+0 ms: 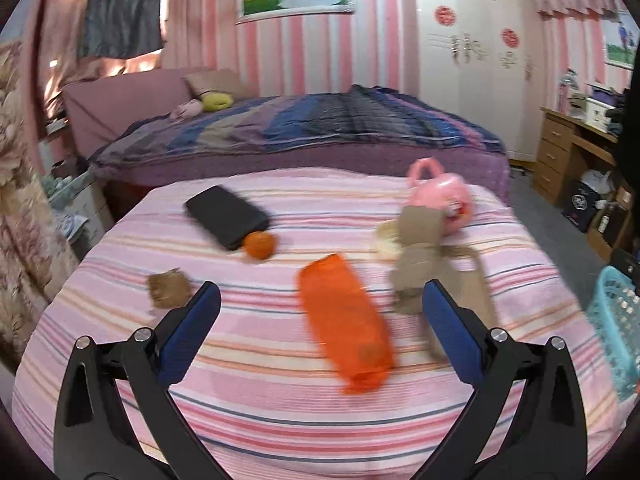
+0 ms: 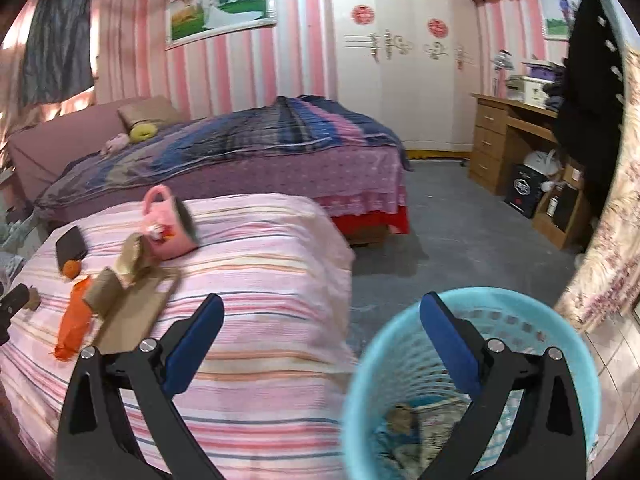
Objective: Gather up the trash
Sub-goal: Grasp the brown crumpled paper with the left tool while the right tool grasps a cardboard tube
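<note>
Trash basket (image 2: 472,384), light blue, sits on the floor at the bed's right edge, under the right gripper (image 2: 320,316), jaws wide and empty. Left gripper (image 1: 320,304) jaws wide, empty, over the striped bed (image 1: 260,400); orange wrapper (image 1: 344,324) between them, brown scrap (image 1: 168,288) near the left edge, cardboard pieces (image 1: 420,252) by a pink toy (image 1: 436,196) toward the far edge.

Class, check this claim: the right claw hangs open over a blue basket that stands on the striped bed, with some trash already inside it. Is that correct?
One detail is wrong. The blue basket stands on the floor beside the striped bed, not on it, as the right wrist view shows. The rest holds: the right claw hangs open over it, and some trash already lies inside.
</note>
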A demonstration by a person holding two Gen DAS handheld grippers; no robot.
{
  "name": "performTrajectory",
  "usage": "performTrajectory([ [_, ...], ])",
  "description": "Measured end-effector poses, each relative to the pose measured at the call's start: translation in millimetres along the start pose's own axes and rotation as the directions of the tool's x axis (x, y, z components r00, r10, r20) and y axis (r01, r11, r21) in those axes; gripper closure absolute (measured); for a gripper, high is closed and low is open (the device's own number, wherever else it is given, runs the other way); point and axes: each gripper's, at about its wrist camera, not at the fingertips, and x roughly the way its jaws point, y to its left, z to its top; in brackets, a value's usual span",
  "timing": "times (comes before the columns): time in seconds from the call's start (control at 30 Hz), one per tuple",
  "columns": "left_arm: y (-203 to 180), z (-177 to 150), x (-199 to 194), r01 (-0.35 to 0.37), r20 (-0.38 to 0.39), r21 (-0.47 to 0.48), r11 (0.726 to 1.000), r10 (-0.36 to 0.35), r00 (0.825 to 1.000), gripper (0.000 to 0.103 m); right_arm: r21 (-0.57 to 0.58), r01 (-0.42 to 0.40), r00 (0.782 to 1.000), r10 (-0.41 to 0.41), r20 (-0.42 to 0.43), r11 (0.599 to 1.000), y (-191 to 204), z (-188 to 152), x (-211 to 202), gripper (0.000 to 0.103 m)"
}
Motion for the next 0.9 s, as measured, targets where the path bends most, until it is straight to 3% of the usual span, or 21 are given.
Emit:
performTrajectory([
  [0.33, 78.3, -8.9, 29.6, -0.108, -0.053, -0.006, 0.994, 0.108, 0.993, 0.006, -0.112, -0.045, 0.999, 0.041, -0.034, 0.993, 74.1, -6.3, 12.0, 0.007],
  [0.53, 130.5, -12.2, 49.3, -0.111, -0.135, -0.134, 0.985, 0.093, 0.986, 0.006, -0.14, -0.087, 0.996, 0.081, -0.047, 0.986, 106.7, -8.0, 15.7, 0.007],
  [0.73, 140.2, -16.1, 73.6, -0.143, -0.202, -0.089, 0.986, 0.122, 0.972, 0.007, -0.181, -0.117, 0.992, 0.106, -0.072, 0.976, 133.8, -6.0, 27.3, 0.007],
  [0.9, 142.5, -13.1, 95.4, -0.119, -0.254, -0.101, 0.988, 0.09, 0.963, 0.014, -0.189, -0.137, 0.987, 0.118, -0.11, 0.972, 145.7, -2.6, 42.9, 0.007],
])
